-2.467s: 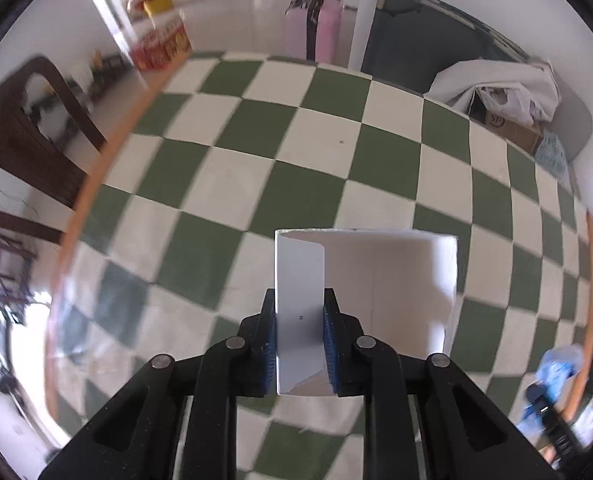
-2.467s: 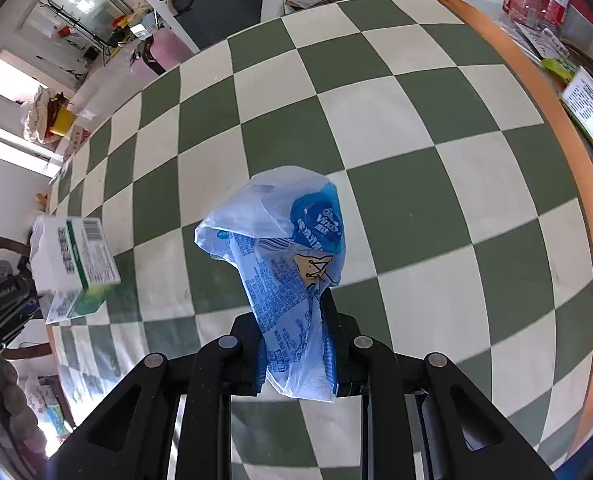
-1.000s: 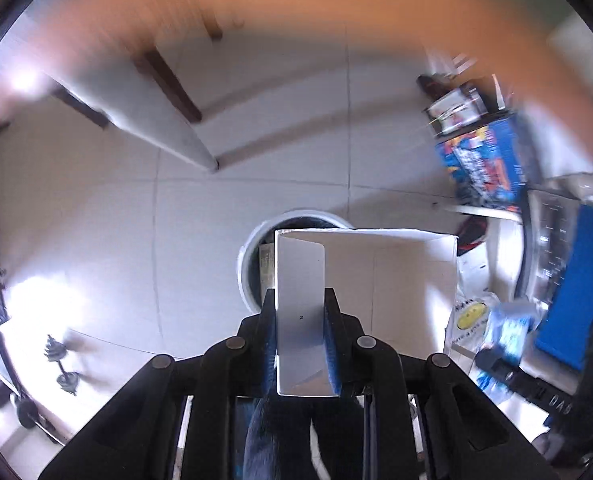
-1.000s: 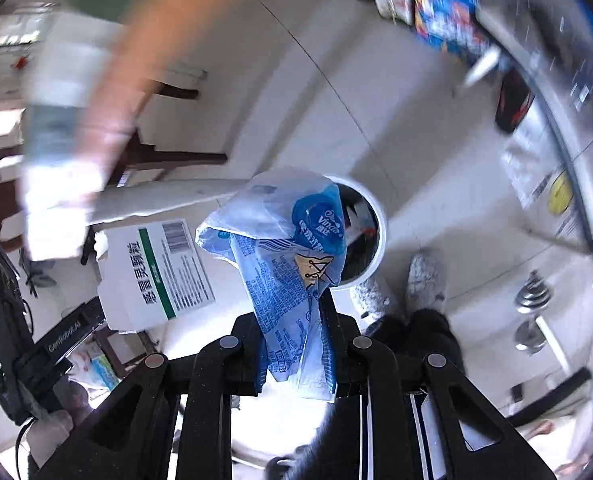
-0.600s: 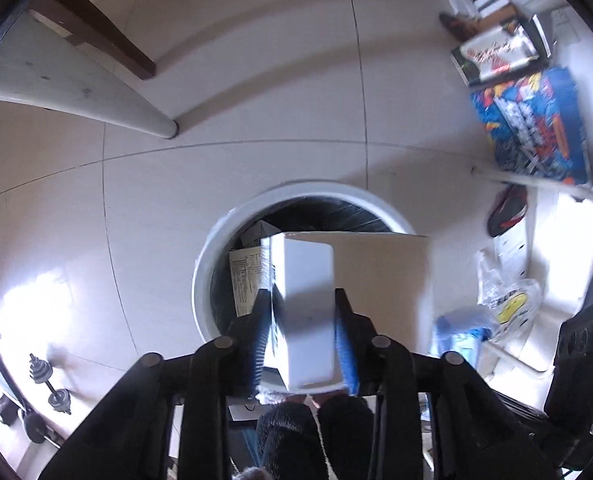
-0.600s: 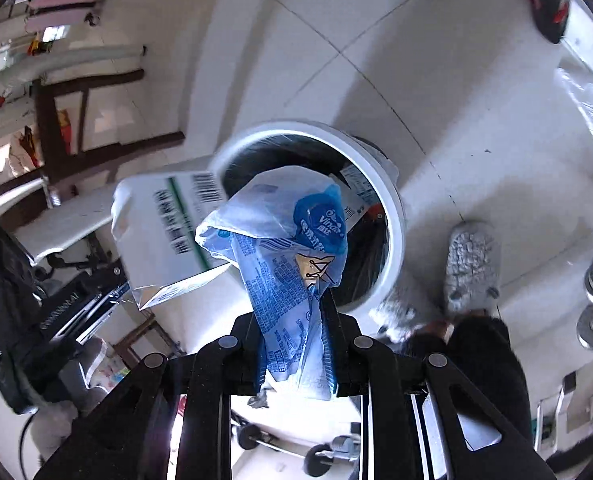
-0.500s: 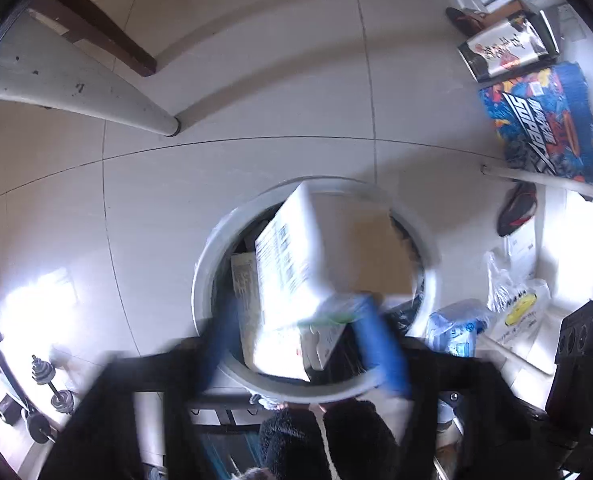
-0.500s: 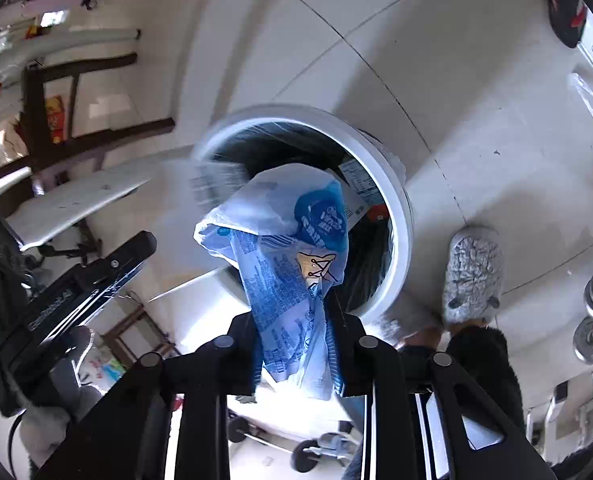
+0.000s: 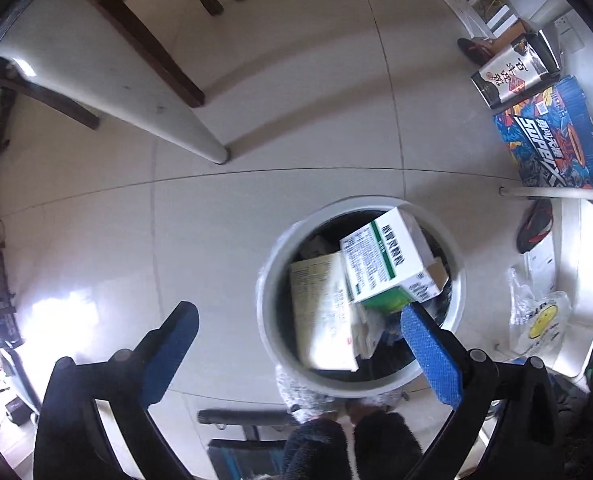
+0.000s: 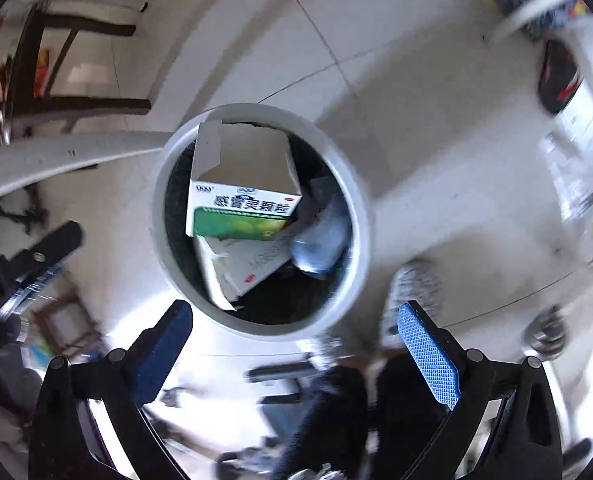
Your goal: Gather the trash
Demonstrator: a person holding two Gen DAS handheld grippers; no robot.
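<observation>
The white-and-green box [image 9: 384, 260] and blue plastic bag [image 10: 320, 240] have dropped into the trash bin [image 9: 268, 280]; left gripper [image 9: 296, 344] and right gripper [image 10: 296, 344] both opening, empty.

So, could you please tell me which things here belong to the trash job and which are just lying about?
Job:
- white bin
- green-and-white box
- blue wrapper
- left gripper, right gripper, jaws opening, empty

Lying about:
- comic-print box
- smiley bag
- dumbbell

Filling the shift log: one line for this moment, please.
left gripper: opening, empty | right gripper: opening, empty | green-and-white box, blue bag: inside white bin
</observation>
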